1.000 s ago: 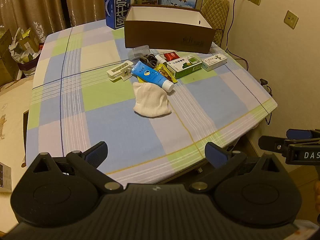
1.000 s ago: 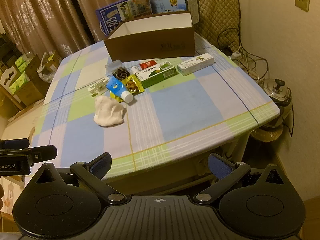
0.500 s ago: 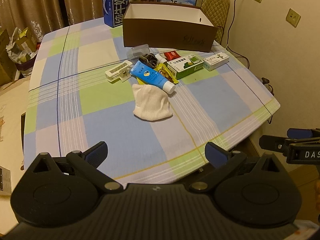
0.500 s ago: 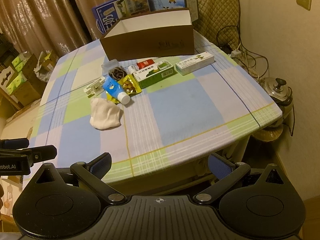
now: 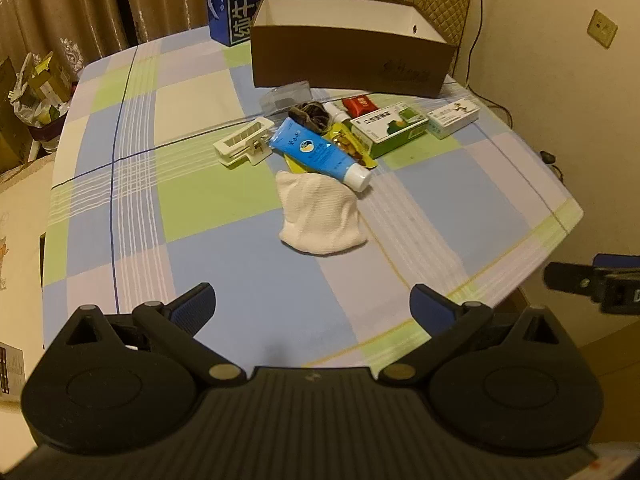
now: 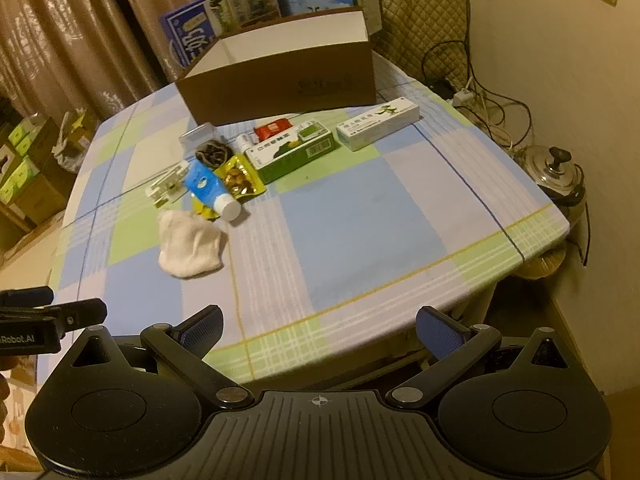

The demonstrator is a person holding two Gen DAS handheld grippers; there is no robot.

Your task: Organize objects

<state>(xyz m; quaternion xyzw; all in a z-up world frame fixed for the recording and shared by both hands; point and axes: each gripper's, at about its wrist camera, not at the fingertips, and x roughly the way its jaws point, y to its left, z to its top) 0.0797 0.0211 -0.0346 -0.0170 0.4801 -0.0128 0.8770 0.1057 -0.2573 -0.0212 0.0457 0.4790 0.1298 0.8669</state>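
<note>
A brown open box (image 5: 348, 60) (image 6: 280, 76) stands at the back of the checked tablecloth (image 5: 240, 272). In front of it lies a cluster: a white cloth (image 5: 320, 212) (image 6: 188, 244), a blue tube (image 5: 320, 154) (image 6: 210, 190), a white clip (image 5: 244, 146), a green carton (image 5: 390, 128) (image 6: 292, 152), a white carton (image 5: 454, 116) (image 6: 378, 122), a red packet (image 5: 360, 105), a yellow snack bag (image 6: 240, 178). My left gripper (image 5: 312, 306) is open over the near table edge, holding nothing. My right gripper (image 6: 320, 328) is open too, at the near edge, right of the cloth.
Milk cartons (image 5: 236, 4) (image 6: 224, 12) stand behind the box, beside a quilted chair back (image 6: 420, 12). A metal pot (image 6: 560, 172) and cables sit on the floor at the right. Boxes and bags (image 5: 36, 84) crowd the left floor. Curtains hang behind.
Both grippers have advanced towards the table, so the objects sit nearer and larger. Both stay open. Nothing on the table has moved.
</note>
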